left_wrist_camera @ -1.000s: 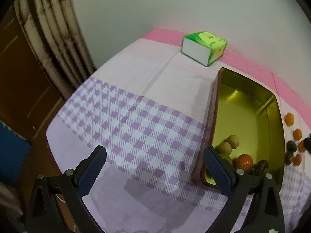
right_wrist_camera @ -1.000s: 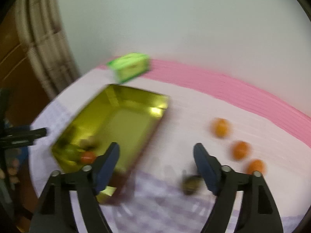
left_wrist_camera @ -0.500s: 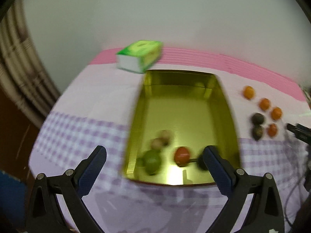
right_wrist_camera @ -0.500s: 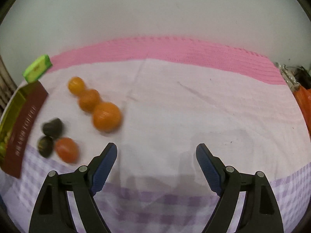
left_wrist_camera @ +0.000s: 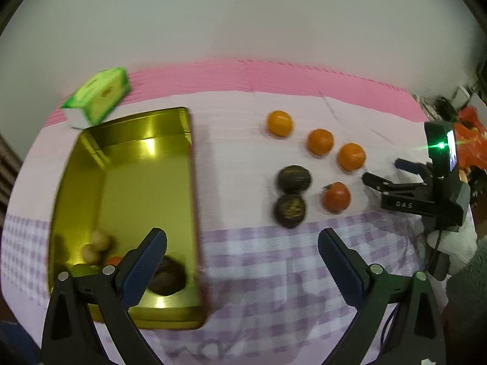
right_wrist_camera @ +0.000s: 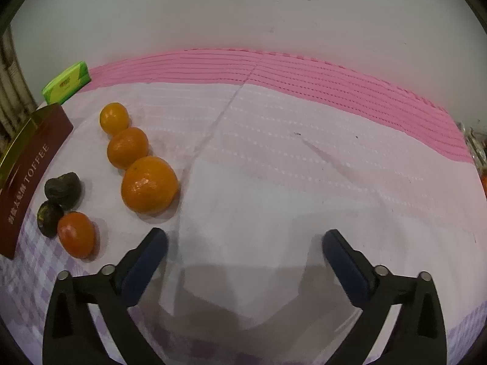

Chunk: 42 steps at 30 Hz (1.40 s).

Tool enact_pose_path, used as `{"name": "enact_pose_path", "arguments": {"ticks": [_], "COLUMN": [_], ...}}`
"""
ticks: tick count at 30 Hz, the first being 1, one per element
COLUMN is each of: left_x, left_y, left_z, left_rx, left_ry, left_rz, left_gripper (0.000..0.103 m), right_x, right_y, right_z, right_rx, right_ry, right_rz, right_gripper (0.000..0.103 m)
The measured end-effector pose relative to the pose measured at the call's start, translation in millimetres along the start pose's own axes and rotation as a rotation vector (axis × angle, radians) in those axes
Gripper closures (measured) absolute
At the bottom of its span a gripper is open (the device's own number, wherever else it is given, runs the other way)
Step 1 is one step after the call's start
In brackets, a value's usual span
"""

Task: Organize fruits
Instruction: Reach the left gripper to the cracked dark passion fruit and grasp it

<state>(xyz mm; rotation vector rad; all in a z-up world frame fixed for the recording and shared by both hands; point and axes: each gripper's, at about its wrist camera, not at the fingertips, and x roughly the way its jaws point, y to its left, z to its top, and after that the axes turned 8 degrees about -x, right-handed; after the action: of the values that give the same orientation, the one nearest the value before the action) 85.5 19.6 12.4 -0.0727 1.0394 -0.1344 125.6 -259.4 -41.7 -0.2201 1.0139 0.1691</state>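
Observation:
A gold tin [left_wrist_camera: 91, 182] at the left holds two tan round fruits [left_wrist_camera: 96, 246], a dark fruit [left_wrist_camera: 169, 276] and others partly hidden by my finger. On the cloth lie three oranges [left_wrist_camera: 319, 141], two dark fruits [left_wrist_camera: 292, 193] and a red-orange fruit [left_wrist_camera: 336, 197]. My left gripper [left_wrist_camera: 242, 264] is open and empty above the tin's right edge. My right gripper [right_wrist_camera: 243, 258] is open and empty, right of the oranges [right_wrist_camera: 149, 184], the dark fruits [right_wrist_camera: 62, 188] and the red-orange fruit [right_wrist_camera: 76, 234]. It also shows in the left wrist view [left_wrist_camera: 386, 176].
A green tissue box [left_wrist_camera: 97, 100] stands behind the tin near the pink back strip; it shows in the right wrist view too [right_wrist_camera: 65, 83]. The tin's maroon side [right_wrist_camera: 27, 176] reads TOFFEE. Red clutter [left_wrist_camera: 468, 146] sits at the far right edge.
The left view has swung right, from the tin toward the loose fruits. The right view has come closer to the oranges. Both grippers stay open and empty.

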Motion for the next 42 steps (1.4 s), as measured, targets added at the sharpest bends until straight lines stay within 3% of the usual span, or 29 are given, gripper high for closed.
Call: {"name": "enact_pose_path", "arguments": {"ticks": [10, 19, 34, 39, 42], "left_x": [35, 64, 73, 83, 83], "left_y": [-31, -34, -46, -46, -47], "left_z": [1, 7, 13, 12, 13], "left_rx": [0.076, 0.056, 0.113, 0.105, 0.112], "left_ry": [0.049, 0.107, 0.104, 0.132, 0.128], "left_rz": [0.006, -0.019, -0.016, -0.008, -0.004], "left_gripper": [0.010, 0.027, 0.038, 0.055, 0.058], "right_x": [-2, -2, -2, -2, -2], "right_y": [-1, -1, -1, -1, -1], "right_z": [-3, -2, -2, -2, -2], "right_rx": [-0.032, -0.032, -0.032, -0.032, -0.032], "right_ry": [-0.029, -0.028, -0.028, -0.028, -0.028], "right_rz": [0.019, 0.018, 0.018, 0.018, 0.017], "right_gripper": [0.000, 0.000, 0.000, 0.000, 0.000]}}
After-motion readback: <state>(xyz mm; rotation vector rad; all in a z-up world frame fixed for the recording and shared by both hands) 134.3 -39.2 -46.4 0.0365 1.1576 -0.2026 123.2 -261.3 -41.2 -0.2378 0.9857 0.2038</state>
